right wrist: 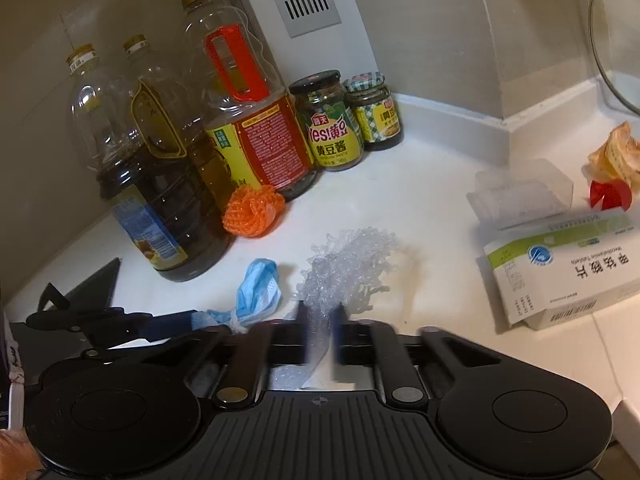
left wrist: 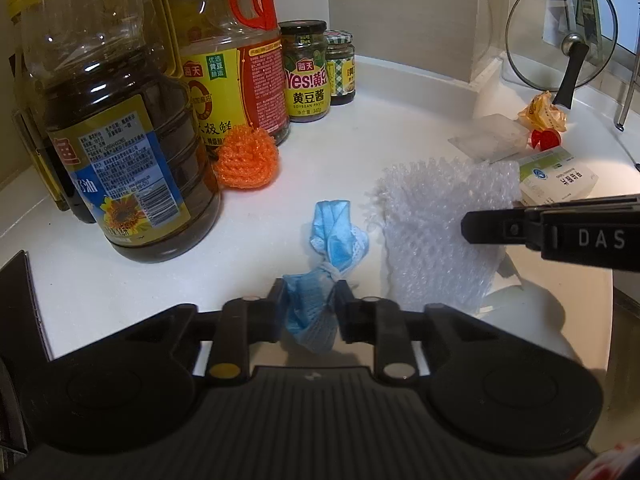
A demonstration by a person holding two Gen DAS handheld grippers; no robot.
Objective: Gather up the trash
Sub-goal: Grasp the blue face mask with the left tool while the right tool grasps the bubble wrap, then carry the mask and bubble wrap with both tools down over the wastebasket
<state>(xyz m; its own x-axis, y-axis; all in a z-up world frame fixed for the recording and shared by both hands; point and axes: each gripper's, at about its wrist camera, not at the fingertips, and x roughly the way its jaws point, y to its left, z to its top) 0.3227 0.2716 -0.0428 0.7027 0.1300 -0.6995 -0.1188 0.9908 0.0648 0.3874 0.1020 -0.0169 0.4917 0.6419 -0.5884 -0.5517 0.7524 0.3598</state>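
Note:
A crumpled blue face mask (left wrist: 336,232) lies on the white counter (left wrist: 320,152), and my left gripper (left wrist: 308,292) is shut on its near, knotted end. To its right sits a wad of clear bubble wrap (left wrist: 432,216). My right gripper (right wrist: 320,310) is shut on the near edge of the bubble wrap (right wrist: 352,264). In the right wrist view the left gripper (right wrist: 192,322) comes in from the left, pinching the mask (right wrist: 260,288).
Oil bottles (left wrist: 132,148), a soy sauce jug (left wrist: 236,80) and two jars (left wrist: 306,76) stand at the back left, with an orange scrubber (left wrist: 246,158) in front. At the right lie a clear plastic box (left wrist: 488,138), an orange wrapper (left wrist: 542,114), a medicine box (left wrist: 560,180) and a glass lid (left wrist: 560,40).

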